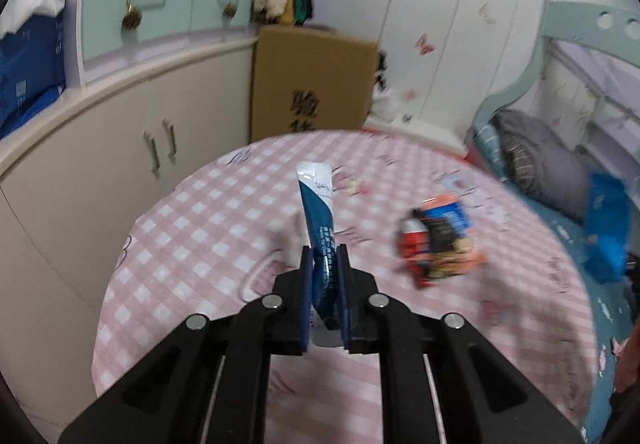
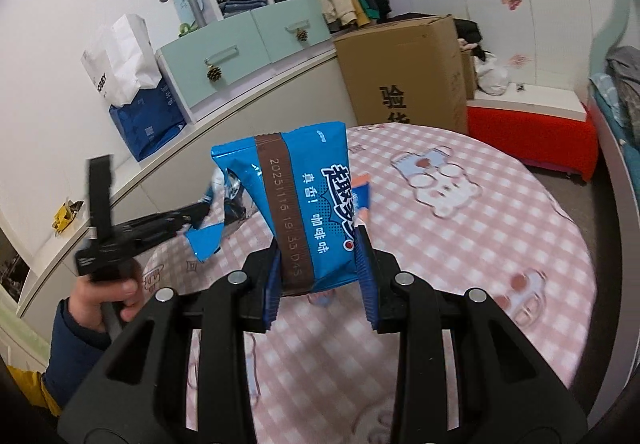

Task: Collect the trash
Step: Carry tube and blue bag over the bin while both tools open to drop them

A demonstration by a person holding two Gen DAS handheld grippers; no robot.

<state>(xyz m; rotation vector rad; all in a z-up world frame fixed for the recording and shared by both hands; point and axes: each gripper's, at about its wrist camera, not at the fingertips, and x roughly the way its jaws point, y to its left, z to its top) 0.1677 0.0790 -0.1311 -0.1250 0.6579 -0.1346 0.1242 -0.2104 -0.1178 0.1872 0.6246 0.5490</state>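
My left gripper (image 1: 324, 256) has its fingers (image 1: 306, 284) pressed tight on a narrow blue-and-white sachet (image 1: 318, 204), which stands up from them above the pink checked tabletop (image 1: 192, 244). My right gripper (image 2: 320, 264) holds a blue snack packet (image 2: 308, 200) between its fingers (image 2: 366, 276), lifted clear of the cloth. An orange and black wrapper (image 1: 440, 240) lies on the tabletop to the right of the sachet, well apart from it. In the right wrist view, my left hand (image 2: 104, 296) grips its handle at the left.

left gripper (image 1: 325, 256) pinched tight on a slim wrapper (image 1: 318, 212); right gripper (image 2: 320, 244) clamps a blue packet (image 2: 304, 204), both tilted downward.
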